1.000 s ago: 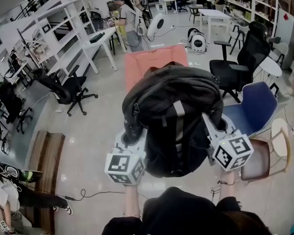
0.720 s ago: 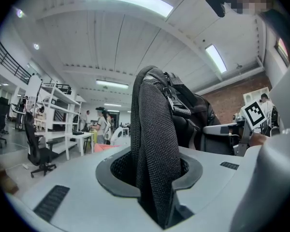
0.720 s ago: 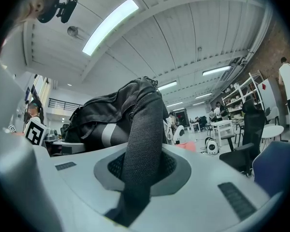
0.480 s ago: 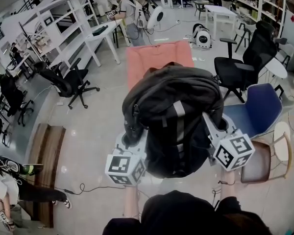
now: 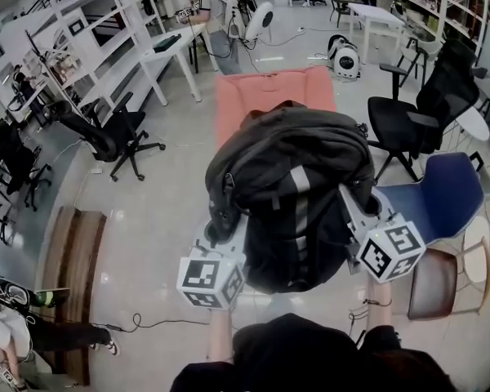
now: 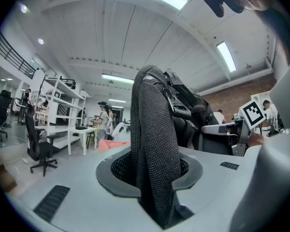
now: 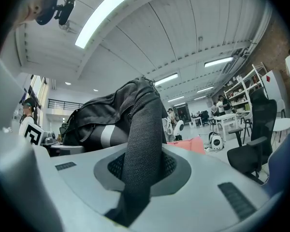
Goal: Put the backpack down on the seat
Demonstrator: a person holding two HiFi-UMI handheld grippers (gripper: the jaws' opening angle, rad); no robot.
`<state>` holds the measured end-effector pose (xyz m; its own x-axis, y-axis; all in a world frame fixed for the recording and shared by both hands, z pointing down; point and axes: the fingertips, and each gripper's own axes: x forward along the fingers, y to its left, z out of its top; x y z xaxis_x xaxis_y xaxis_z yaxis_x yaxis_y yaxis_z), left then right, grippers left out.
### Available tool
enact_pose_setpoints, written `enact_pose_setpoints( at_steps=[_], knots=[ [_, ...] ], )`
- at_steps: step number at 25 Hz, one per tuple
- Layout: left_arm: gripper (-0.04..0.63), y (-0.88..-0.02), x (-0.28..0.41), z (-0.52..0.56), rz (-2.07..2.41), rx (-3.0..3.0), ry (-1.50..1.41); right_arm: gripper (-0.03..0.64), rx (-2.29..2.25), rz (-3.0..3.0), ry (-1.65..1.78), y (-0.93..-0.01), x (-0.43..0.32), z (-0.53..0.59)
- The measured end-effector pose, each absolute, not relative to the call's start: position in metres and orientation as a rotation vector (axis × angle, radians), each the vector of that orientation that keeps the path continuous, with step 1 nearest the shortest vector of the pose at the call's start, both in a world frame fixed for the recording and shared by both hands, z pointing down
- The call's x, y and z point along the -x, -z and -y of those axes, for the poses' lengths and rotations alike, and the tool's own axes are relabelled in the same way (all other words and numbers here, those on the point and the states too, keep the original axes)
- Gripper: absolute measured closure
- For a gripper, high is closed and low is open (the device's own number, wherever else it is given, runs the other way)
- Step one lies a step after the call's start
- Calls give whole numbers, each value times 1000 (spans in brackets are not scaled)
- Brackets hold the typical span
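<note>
holding the backpack (image 5: 290, 194) up off the floor (image 5: 163, 211) by two straps, one in each tool. with the left gripper (image 5: 225, 233), clamped on a black mesh strap (image 6: 152, 129): pinched tight between the jaws, rising straight out of them toward the body of the bag. with the right gripper (image 5: 361, 212), likewise closed on a second mesh strap (image 7: 142, 139), squeezed flat at the jaws, then bending up and left to the bag.

seen from the head view, hanging between the two grippers, bulky and dark, with a grey stripe (image 5: 298, 202) down the middle facing up. not yet set down on the seat. overlapping the near edge of the pink seat (image 5: 265, 96), just beyond the bag in that view; impossible to tell how high above it or how far short of it.

to the right, a blue chair (image 5: 437, 194) just beside the right gripper, a black office chair (image 5: 412, 113) behind that, and a wooden chair (image 5: 441, 280) nearer the holder. to the left, well apart from the bag, another black office chair (image 5: 114, 137), white shelves (image 5: 73, 47), a white table (image 5: 167, 55) and a low wooden bench (image 5: 73, 256) on the floor. further back, a person (image 5: 208, 11) standing by the white table.
</note>
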<state>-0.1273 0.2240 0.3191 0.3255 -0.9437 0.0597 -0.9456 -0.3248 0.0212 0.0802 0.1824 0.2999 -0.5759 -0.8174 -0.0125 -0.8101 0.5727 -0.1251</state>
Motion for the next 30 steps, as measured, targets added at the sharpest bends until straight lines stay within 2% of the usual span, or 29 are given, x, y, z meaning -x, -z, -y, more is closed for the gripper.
enact_pose_setpoints(
  at_steps=[11, 30],
  knots=[
    [462, -317, 168, -106, 1752, -2560, -60, 552, 1474, -2663, 170, -299, -42, -74],
    [463, -342, 143, 47, 1620, -2575, -137, 552, 1579, -2640, 250, -322, -66, 73]
  ],
)
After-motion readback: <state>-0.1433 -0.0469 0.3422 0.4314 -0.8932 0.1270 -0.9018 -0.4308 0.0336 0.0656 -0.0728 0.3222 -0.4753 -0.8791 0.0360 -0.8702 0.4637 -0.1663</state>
